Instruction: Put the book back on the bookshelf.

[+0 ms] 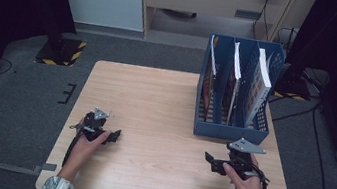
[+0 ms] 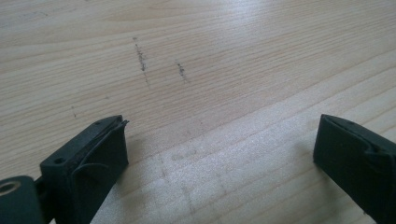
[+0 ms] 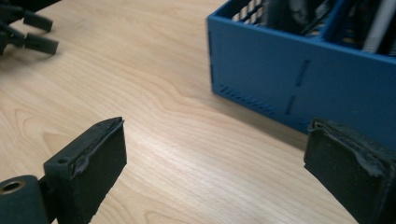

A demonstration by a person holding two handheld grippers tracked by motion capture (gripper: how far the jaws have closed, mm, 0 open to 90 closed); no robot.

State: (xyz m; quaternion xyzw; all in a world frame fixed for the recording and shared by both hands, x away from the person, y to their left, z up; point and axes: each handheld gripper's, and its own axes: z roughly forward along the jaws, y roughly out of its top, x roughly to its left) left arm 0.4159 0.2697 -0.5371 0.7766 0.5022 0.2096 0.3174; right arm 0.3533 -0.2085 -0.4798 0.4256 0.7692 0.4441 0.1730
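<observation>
High view: two forearms are seen entering from the lower edge, each hand carrying a hand-held gripper. Left hand-held gripper (image 1: 112,135) is rested low on the bare table (image 1: 155,102), with its jaws pointed toward the middle. Right hand-held gripper (image 1: 210,162) is held near the front right of the table, just in front of a blue file rack (image 1: 230,130). Three compartments are formed in the rack, and one book is stood on edge in each: a left book (image 1: 212,65), a middle book (image 1: 236,69) and a right book (image 1: 262,75) that is leaned to the right. Nothing is touched by either tool.

Left gripper view: both black jaws are seen spread wide over the wood grain, with nothing between them. Faint pencil marks (image 2: 142,58) are noted on the table farther ahead.

Right gripper view: the jaws are likewise held wide apart and empty. The rack's front wall (image 3: 299,88) is shown close ahead to the right, and the other gripper lies at the far upper left.

Risk, as a judgement: the books are packed in narrow slots, so a jaw could be caught on a divider. If a book is pinched off-centre, the light rack may be dragged or tipped.
</observation>
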